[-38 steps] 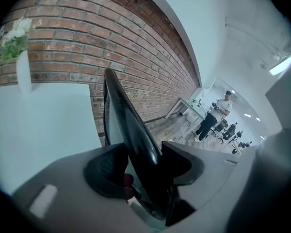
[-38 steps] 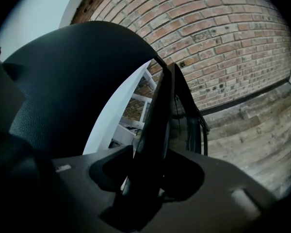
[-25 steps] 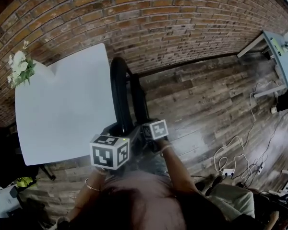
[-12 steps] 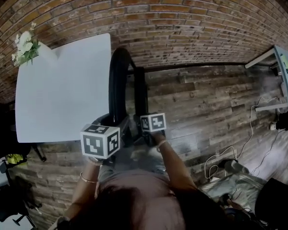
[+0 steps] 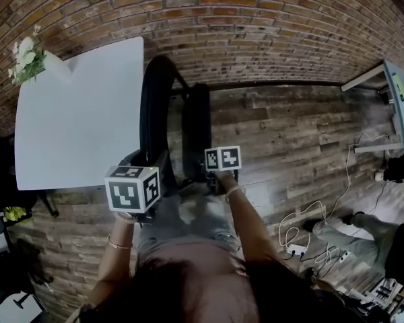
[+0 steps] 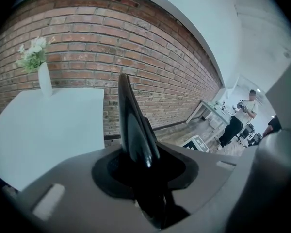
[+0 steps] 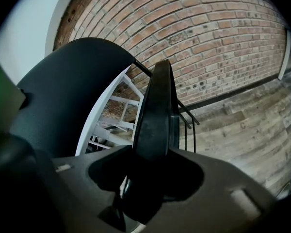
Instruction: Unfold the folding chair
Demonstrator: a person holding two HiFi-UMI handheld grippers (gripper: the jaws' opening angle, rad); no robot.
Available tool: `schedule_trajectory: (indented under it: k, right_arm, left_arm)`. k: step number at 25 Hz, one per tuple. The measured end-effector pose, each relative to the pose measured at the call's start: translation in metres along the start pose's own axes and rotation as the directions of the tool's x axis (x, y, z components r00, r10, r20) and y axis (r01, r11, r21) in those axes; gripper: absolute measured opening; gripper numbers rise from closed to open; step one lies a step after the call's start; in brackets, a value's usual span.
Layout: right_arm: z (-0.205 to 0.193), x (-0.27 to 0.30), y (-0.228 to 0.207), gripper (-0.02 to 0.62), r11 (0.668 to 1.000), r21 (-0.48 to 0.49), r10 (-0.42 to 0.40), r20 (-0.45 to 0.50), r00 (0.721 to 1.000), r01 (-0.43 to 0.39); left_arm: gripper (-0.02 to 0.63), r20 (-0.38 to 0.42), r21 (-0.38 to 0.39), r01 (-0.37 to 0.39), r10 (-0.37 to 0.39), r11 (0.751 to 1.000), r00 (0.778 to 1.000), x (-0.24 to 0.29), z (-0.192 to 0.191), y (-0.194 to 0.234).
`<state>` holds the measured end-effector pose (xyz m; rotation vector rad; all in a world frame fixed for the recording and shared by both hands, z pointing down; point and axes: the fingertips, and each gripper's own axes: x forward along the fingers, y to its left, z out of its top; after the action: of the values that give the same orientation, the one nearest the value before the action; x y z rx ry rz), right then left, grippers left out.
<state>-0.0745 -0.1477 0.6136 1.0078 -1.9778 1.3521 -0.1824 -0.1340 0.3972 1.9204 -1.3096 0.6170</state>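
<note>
We found the folding chair (image 5: 163, 116) standing upright and nearly flat on the wooden floor (image 5: 289, 133), close against the edge of the white surface (image 5: 74, 113) and in front of the brick wall (image 5: 256, 32); it was not yet opened. The left gripper (image 6: 146, 174) had just been closing, and its jaws now pinched the edge of the larger black panel (image 6: 132, 123); the right gripper (image 7: 146, 178) pinched the edge of the narrower black panel (image 7: 156, 113). We judged that each panel was held on its own so that the two could be drawn apart, one steadied beside the surface while the other swung out towards the open floor.

A vase of flowers (image 5: 27, 62) stood at the far corner of the surface, well apart from the chair; loose cables (image 5: 310, 227) lay on the floor to the right; another table (image 5: 397, 93) stood further off; a person (image 6: 240, 118) stood in the distance. The surface's edge seemed the nearest obstacle, leaving room only on the right; the thin bars (image 7: 186, 115) beside the narrower panel were too small to read.
</note>
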Motion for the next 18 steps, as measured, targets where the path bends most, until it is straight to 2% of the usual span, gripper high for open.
schedule_trajectory:
  k: [8,18]
  right_arm:
    - [0.001,-0.008,-0.015,0.181,1.0,0.002,-0.005,0.006,1.0,0.005]
    - [0.0,-0.011,-0.025,0.183,1.0,0.013,-0.023,0.009,1.0,0.023]
  left_arm:
    - [0.121,0.006,0.007,-0.001,0.001,1.0,1.0,0.006,0.002,-0.016]
    - [0.121,-0.001,0.013,-0.006,0.006,1.0,1.0,0.008,0.0,-0.014]
